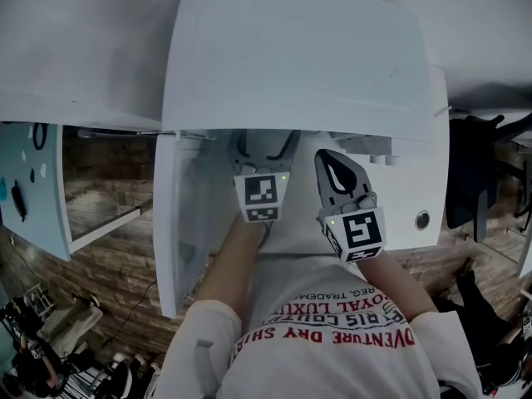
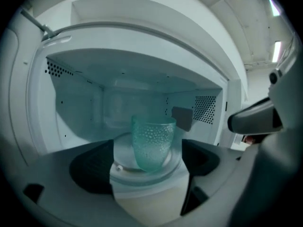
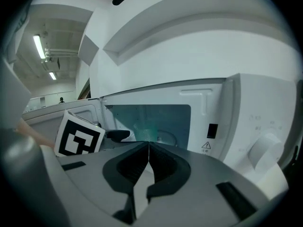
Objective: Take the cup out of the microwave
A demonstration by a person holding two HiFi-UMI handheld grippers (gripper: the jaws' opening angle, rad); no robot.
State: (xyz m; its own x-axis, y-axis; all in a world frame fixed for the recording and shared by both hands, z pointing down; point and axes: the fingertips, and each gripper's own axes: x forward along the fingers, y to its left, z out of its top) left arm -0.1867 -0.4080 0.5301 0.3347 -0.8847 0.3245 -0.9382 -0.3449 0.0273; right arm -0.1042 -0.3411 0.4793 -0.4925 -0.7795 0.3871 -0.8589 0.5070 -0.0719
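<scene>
Your left gripper (image 2: 147, 175) has its jaws spread wide, framing the teal cup (image 2: 152, 143) without touching it. The cup stands upright on the turntable (image 2: 119, 170) inside the open microwave (image 2: 142, 46). Your right gripper (image 3: 147, 148) has its jaws pressed together on nothing. The cup looks like dimpled glass, so it is probably light, rigid, breakable and rather slick. Take it gently across the mid-wall, below the rim.

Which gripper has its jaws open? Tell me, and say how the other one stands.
The left gripper: its jaws stand wide apart, framing the teal cup in the microwave without touching it. The right gripper has its jaws pressed together, with nothing between them.
</scene>
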